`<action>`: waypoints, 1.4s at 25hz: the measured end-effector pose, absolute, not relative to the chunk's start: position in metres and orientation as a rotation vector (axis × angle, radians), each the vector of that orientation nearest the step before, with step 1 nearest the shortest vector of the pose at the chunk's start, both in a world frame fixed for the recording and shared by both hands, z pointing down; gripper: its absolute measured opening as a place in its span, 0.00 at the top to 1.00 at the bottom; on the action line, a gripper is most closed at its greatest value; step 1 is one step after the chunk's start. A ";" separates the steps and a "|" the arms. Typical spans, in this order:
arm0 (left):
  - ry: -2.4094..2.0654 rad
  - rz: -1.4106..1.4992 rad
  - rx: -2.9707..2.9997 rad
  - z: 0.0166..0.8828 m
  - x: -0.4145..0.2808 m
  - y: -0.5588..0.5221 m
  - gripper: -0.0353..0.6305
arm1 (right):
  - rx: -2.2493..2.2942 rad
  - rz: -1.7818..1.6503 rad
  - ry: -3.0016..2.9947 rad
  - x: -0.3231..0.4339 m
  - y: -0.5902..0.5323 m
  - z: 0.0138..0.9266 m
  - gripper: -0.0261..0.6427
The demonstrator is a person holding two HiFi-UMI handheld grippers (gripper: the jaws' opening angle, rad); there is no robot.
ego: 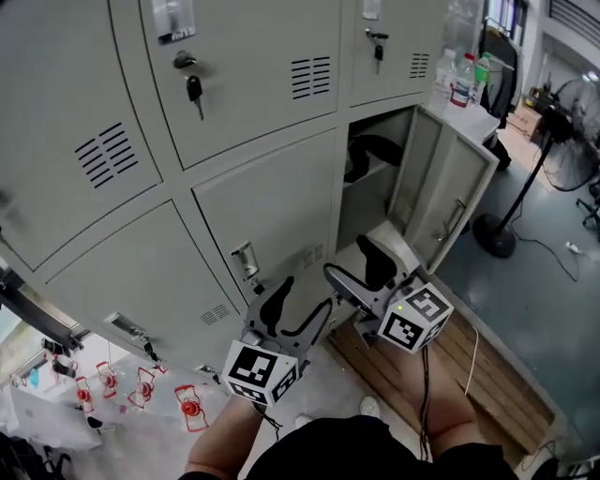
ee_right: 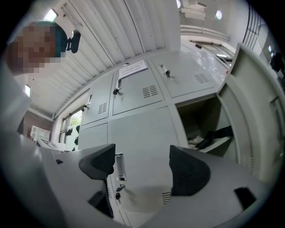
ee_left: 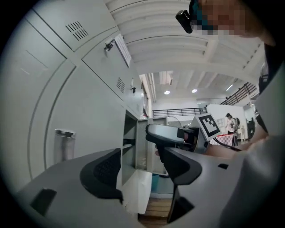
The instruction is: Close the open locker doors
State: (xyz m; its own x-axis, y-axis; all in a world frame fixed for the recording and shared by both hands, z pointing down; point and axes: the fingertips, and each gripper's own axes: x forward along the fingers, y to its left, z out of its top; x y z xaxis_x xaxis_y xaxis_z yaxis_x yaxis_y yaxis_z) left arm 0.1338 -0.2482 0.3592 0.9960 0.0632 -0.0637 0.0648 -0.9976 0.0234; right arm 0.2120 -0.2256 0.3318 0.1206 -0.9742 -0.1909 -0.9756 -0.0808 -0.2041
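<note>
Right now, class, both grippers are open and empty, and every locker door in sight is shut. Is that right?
No: one locker door stands open, at the right of the head view. The rest holds: the left gripper and right gripper are open and empty.

Head view: the open grey metal locker compartment (ego: 367,187) at 1 o'clock is dark inside. A black strap-like thing (ego: 367,150) in it is half hidden by the frame, can't tell what it is. The right claw (ego: 361,270) covers the opening's bottom. The white label holder (ego: 173,17) at 12 o'clock is cut by the top edge, print unreadable. The small red-and-white things (ego: 141,386) at 8 o'clock are too small to tell. The black standing fan (ego: 570,141) at 3 o'clock is cut by the right edge. Right claw view: the open grey locker door (ee_right: 256,98) runs off at 3 o'clock. The print on the white paper label (ee_right: 132,67) is too small to read.
</note>
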 end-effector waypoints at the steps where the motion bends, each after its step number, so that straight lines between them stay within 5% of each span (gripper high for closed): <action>1: 0.167 -0.102 3.105 0.357 0.143 -0.237 0.48 | -2.164 0.022 1.869 0.220 -0.209 0.330 0.40; 16: 0.663 -0.089 2.971 0.347 0.225 -0.116 0.47 | -2.540 -0.018 1.377 0.308 -0.018 0.349 0.41; 35: 0.503 0.005 2.990 0.372 0.337 -0.102 0.47 | -2.445 -0.092 1.449 0.447 -0.010 0.373 0.50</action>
